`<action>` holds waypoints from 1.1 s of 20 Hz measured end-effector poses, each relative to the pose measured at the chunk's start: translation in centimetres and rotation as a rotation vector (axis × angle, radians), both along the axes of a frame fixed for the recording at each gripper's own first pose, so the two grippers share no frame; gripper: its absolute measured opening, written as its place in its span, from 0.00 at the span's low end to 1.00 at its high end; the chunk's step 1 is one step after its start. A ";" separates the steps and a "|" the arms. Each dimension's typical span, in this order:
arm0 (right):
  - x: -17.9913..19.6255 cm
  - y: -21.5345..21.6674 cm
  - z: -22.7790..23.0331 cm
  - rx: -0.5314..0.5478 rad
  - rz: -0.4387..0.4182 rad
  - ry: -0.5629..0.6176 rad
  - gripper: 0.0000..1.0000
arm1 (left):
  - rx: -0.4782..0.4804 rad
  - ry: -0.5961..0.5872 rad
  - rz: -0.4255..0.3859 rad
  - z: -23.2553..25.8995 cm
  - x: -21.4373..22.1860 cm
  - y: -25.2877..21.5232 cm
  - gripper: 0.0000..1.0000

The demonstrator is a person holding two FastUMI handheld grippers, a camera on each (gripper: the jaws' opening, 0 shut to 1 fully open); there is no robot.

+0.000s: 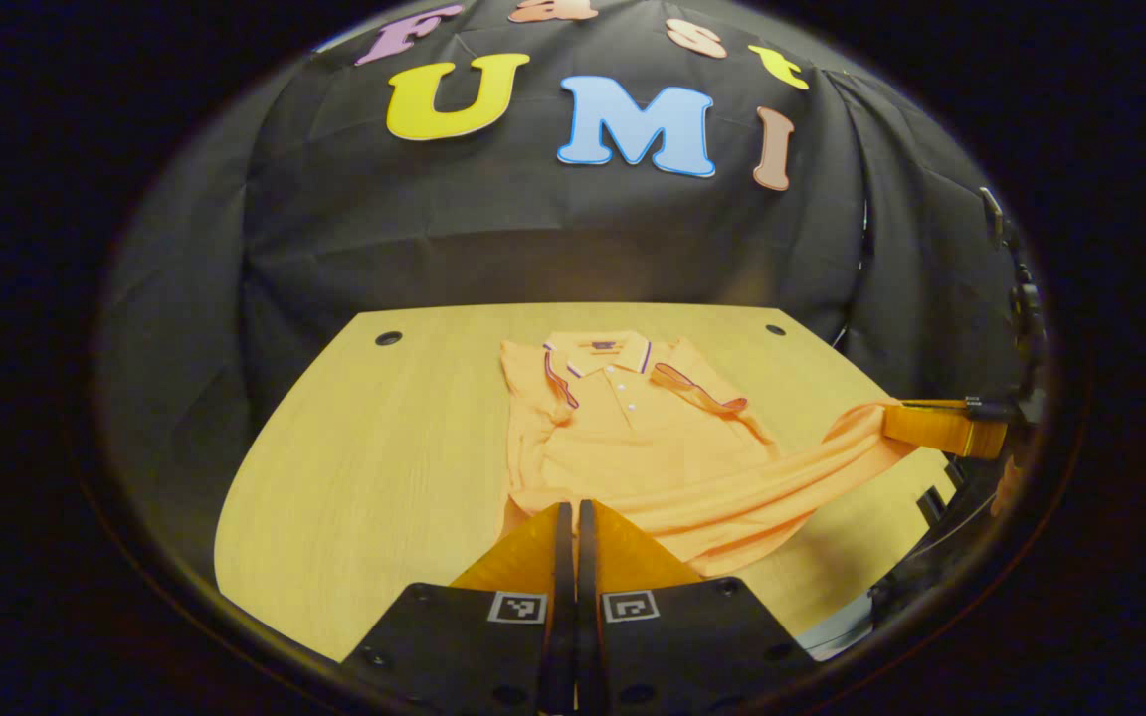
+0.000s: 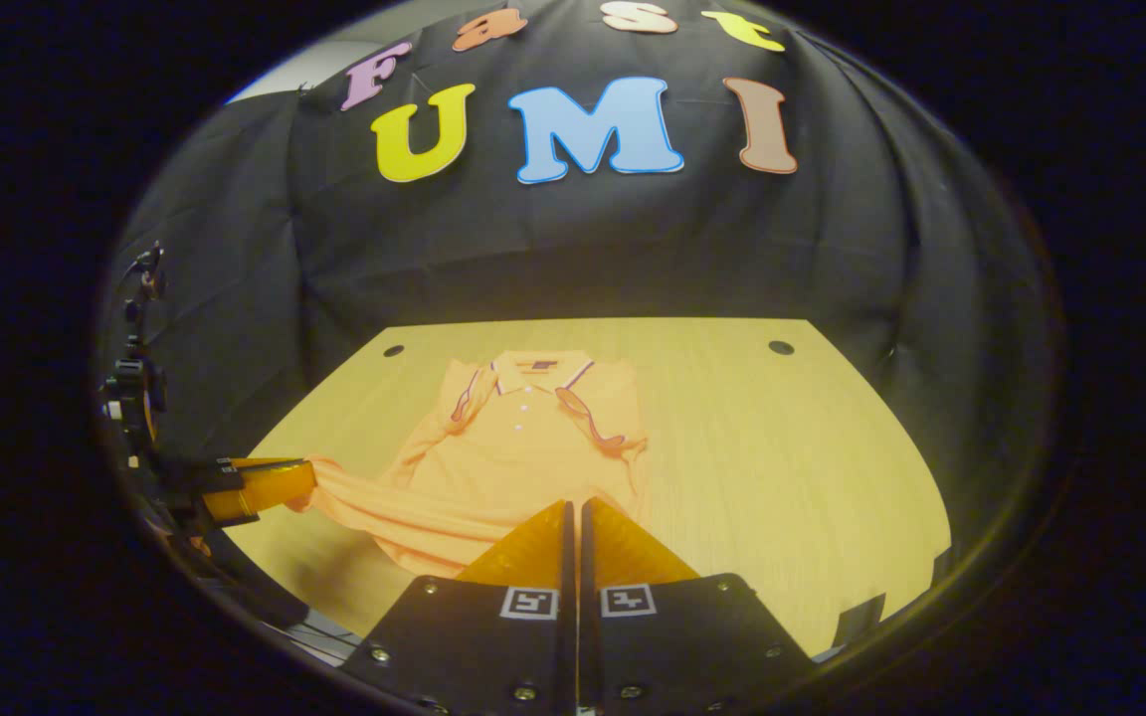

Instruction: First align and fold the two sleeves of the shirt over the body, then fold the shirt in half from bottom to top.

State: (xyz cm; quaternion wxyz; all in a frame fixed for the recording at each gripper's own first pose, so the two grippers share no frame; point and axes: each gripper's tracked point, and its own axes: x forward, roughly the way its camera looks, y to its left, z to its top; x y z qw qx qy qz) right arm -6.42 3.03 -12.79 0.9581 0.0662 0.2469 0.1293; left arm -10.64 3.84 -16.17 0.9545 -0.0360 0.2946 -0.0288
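Note:
An orange polo shirt (image 1: pixel 633 438) lies collar-away on the wooden table (image 1: pixel 374 457), both sleeves folded across its chest. My left gripper (image 1: pixel 569 509) is shut on the near left corner of the hem. Farther right, my right gripper (image 1: pixel 896 418) pinches the other hem corner, so the bottom edge is lifted and stretched between them. In the right gripper view the shirt (image 2: pixel 523 438) sits left of centre, my right gripper (image 2: pixel 573 505) is shut on its hem, and my left gripper (image 2: pixel 309 484) holds the far corner at the left.
The table (image 2: pixel 792 457) has bare wood to the right of the shirt and two small dark holes (image 2: pixel 780 347) (image 2: pixel 393 350) near its far edge. Black cloth wall stands right behind it. The table's near edge runs just under both grippers.

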 end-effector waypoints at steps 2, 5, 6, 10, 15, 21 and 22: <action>2.4 0.0 1.0 -0.006 -0.012 -0.014 0.01 | -0.010 -0.012 -0.007 0.7 2.7 0.3 0.06; 6.2 0.1 2.3 -0.015 -0.027 -0.029 0.01 | -0.014 -0.033 -0.025 1.6 7.2 0.8 0.07; 7.4 0.3 2.4 -0.019 -0.032 -0.031 0.01 | -0.013 -0.036 -0.033 1.7 8.7 0.9 0.06; 12.4 0.9 3.1 -0.024 -0.059 -0.033 0.01 | 0.004 -0.051 -0.072 2.4 14.1 1.5 0.06; 17.8 1.3 3.0 -0.052 -0.084 -0.023 0.01 | 0.001 -0.061 -0.084 1.8 20.9 2.4 0.06; 23.5 1.8 2.1 -0.075 -0.113 -0.005 0.01 | -0.007 -0.053 -0.087 0.3 26.6 3.6 0.06; 24.4 1.8 1.9 -0.085 -0.114 -0.005 0.01 | -0.012 -0.049 -0.083 0.0 27.5 3.7 0.06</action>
